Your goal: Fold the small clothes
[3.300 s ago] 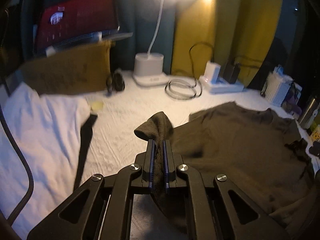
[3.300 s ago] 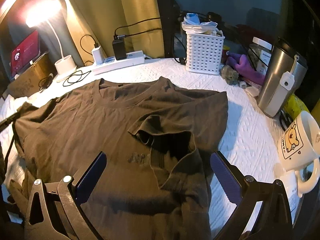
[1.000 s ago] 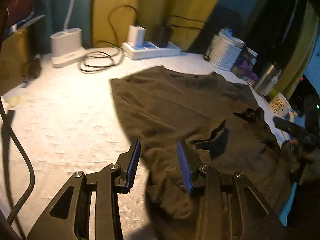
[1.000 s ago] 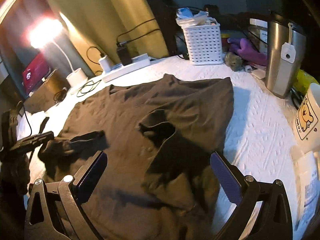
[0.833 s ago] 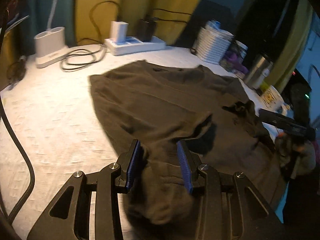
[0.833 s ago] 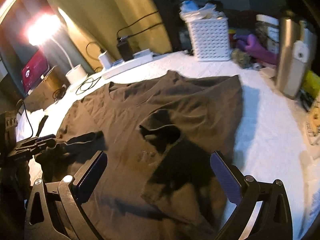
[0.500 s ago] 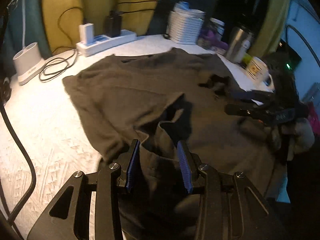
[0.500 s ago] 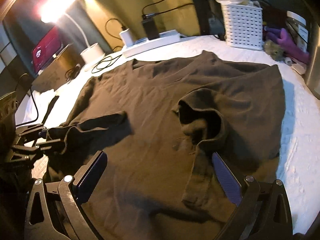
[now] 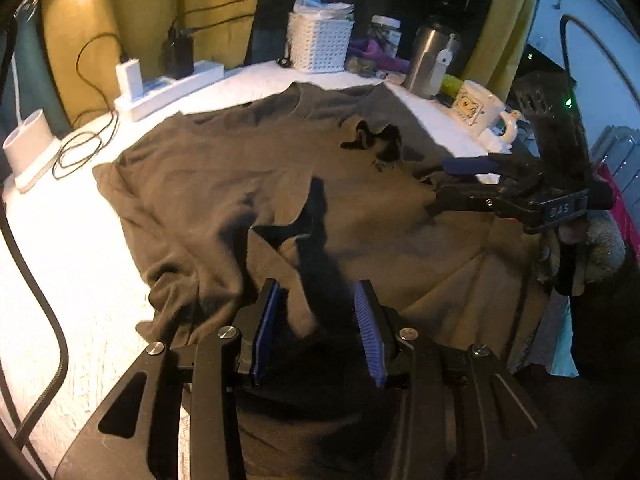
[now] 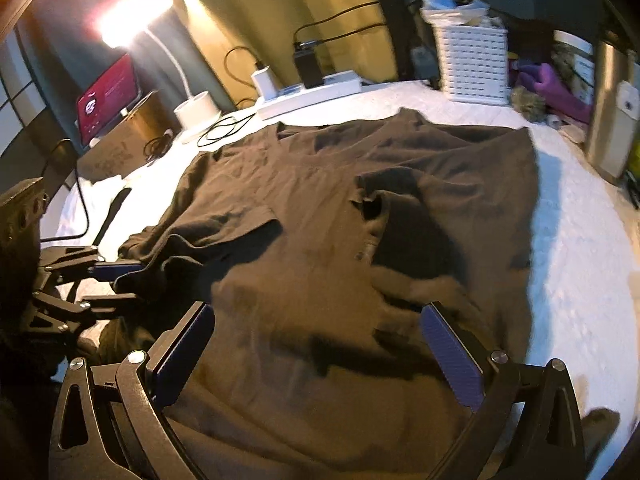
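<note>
A dark olive t-shirt [image 9: 224,176] lies spread on the white table cover, both sleeves folded in over its body; it also fills the right wrist view [image 10: 320,216]. My left gripper [image 9: 318,328] is open and empty, low over the shirt's left side near the hem. It shows at the left of the right wrist view [image 10: 120,280]. My right gripper [image 10: 316,344] is wide open and empty above the shirt's lower right part. It shows at the right of the left wrist view [image 9: 452,182].
A white basket [image 10: 472,64], steel tumbler [image 9: 430,60], bear mug [image 9: 478,110] and purple item stand at the back right. A power strip [image 10: 308,94], cables, lamp base [image 10: 198,110] and red box [image 10: 108,96] line the back left. White cloth lies at the left.
The left gripper let go of the left sleeve, which now lies folded over the shirt body, and swung toward the hem. The right gripper moved lower and nearer the shirt.
</note>
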A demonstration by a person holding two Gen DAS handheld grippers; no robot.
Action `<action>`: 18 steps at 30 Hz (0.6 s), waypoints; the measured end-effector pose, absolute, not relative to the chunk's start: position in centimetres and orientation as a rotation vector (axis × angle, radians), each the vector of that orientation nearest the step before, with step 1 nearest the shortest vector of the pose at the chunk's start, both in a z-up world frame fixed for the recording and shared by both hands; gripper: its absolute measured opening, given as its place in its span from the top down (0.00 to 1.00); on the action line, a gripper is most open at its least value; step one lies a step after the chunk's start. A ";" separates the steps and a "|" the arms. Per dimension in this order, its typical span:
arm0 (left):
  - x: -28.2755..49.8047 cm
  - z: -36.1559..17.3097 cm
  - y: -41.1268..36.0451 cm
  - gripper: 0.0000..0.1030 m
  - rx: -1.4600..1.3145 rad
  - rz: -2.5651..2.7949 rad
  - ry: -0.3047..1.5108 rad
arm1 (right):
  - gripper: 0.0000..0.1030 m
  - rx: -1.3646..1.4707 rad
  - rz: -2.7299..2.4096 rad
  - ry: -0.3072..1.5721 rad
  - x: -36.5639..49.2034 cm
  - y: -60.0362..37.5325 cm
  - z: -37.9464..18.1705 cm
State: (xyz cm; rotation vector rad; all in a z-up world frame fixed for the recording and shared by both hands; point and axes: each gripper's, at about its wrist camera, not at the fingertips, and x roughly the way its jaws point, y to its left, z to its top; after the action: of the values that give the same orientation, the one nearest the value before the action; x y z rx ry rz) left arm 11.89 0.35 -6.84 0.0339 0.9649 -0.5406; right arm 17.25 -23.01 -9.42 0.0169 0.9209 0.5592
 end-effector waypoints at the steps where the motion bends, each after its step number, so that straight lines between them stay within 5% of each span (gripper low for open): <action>1: 12.0 -6.8 0.2 0.63 0.037 -0.549 0.962 | 0.00 0.022 0.547 0.917 17.2 -23.5 -9.3; 18: 13.9 -8.9 -1.9 0.63 0.046 -0.565 1.064 | 0.00 0.039 0.447 0.947 17.7 -26.6 -11.0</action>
State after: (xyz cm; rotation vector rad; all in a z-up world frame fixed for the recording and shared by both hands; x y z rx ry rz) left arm 13.95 -1.90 -8.91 0.0457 1.0641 -0.5650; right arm 17.71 -26.64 -10.98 0.0392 0.9471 0.4468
